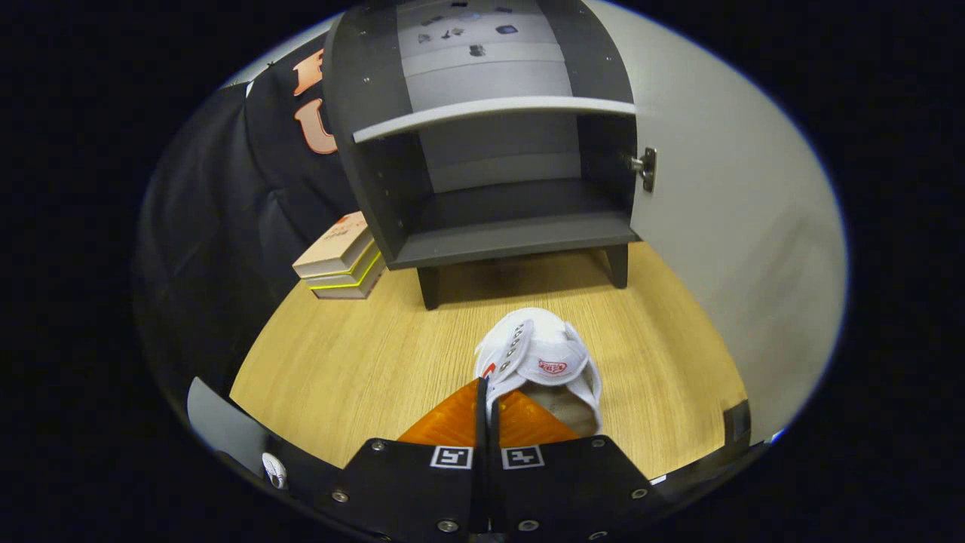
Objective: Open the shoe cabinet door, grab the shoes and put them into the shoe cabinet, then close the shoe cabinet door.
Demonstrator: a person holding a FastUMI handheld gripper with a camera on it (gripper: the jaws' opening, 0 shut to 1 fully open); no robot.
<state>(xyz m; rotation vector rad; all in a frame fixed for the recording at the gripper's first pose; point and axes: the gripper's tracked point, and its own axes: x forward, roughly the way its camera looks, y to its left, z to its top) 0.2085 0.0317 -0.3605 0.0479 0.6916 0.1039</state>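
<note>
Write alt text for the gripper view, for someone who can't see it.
The tool is shut on the side of a white shoe above a wooden floor. Ahead stands the dark shoe cabinet, its door open.

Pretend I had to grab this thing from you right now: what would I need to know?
Gripper: fingers closed on the side wall of the white shoe, which hangs just ahead of them over the wooden floor.
Cabinet: straight ahead beyond the shoe, its door already swung open to the right; bottom shelf looks free.
Done: door opened, shoe picked up.
Left: put the shoe inside, let go, shut the door.
</note>
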